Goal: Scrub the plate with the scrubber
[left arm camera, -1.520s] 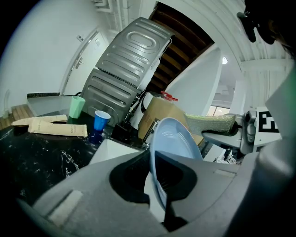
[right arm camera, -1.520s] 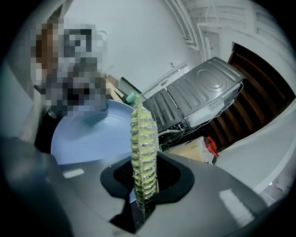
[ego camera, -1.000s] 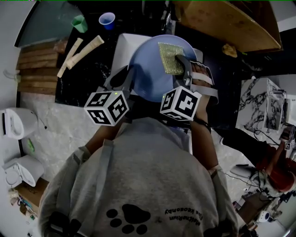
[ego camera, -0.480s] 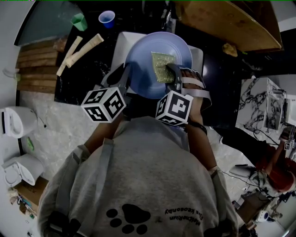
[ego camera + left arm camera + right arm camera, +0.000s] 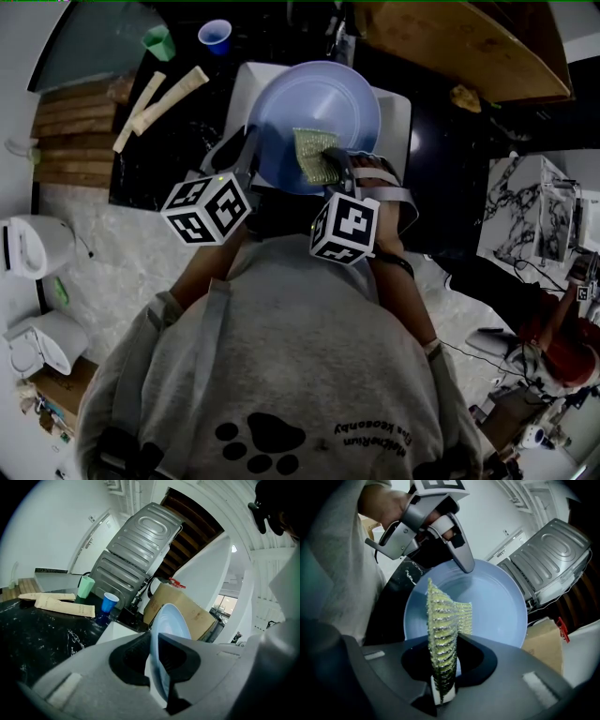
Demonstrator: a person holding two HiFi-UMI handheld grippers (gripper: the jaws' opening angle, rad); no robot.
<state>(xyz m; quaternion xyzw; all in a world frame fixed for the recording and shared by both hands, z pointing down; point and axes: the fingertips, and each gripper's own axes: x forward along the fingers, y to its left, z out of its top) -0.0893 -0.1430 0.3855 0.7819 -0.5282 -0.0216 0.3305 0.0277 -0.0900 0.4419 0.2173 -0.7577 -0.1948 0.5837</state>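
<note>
Scrubber (image 5: 440,616) pinched in right claw (image 5: 446,654) points lengthwise up the tilted plate (image 5: 497,606) gripped by left claw (image 5: 157,644).

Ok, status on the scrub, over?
Left gripper shut on rim of round pale-blue plate. Right gripper shut on yellow-green mesh scrubber, pressed to plate's face. Nothing in the way.

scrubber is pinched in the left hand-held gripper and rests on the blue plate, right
Not the left: the right gripper view shows the scrubber pinched in the right hand-held gripper, resting on the blue plate. The left hand-held gripper grips the plate's rim.
</note>
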